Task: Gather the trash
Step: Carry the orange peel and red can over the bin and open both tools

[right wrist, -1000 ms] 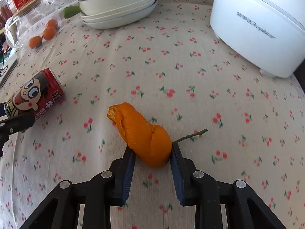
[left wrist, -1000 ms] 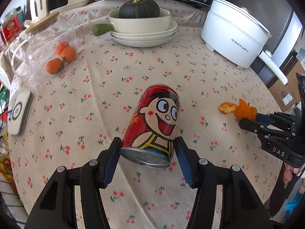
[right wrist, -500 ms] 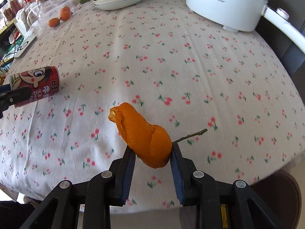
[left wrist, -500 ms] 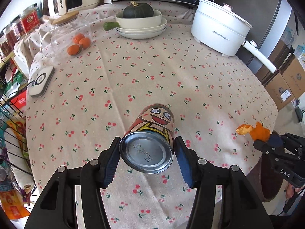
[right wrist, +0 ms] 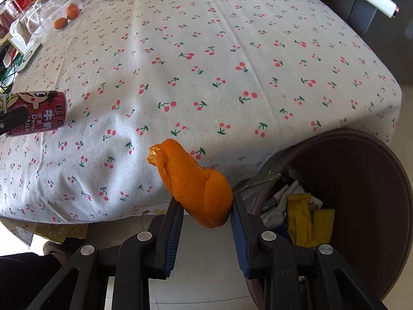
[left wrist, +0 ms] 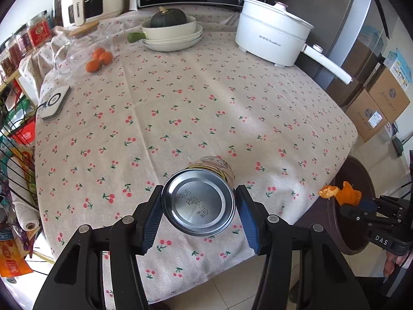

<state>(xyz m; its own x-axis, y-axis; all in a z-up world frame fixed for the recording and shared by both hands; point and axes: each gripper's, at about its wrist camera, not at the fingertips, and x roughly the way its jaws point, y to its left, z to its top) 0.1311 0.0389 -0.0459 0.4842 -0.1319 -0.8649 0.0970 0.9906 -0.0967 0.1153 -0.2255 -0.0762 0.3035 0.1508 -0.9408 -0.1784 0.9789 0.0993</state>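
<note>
Above the near edge of the cherry-print tablecloth [left wrist: 196,98], 1 drink can [left wrist: 198,201] clamped in the left gripper [left wrist: 198,215], both blue pads pressed to its sides, silver base toward the camera, body clear of the cloth. Seen from the right wrist as 1 red can [right wrist: 38,112] with a cartoon face, held level over the table's left side.

Off the table's corner, 1 curl of orange peel [right wrist: 198,188] pinched in the right gripper [right wrist: 206,215], jaws narrowed to the peel's width, a thin green stem sticking out to its right. From the left wrist, same peel [left wrist: 343,193] hanging over the brown trash bin [left wrist: 361,178] beside the table.

Inside 1 round bin [right wrist: 374,193]: yellow scraps and crumpled paper, too jumbled to count.

At the far end of the table: 1 white electric pot [left wrist: 271,41] with a long handle, 1 stack of cream dishes [left wrist: 173,36] with 1 dark green squash [left wrist: 167,18] in the top bowl, 3 small oranges [left wrist: 99,58] inside a tipped glass jar, 1 white pad-like device [left wrist: 54,102] near the left edge
</note>
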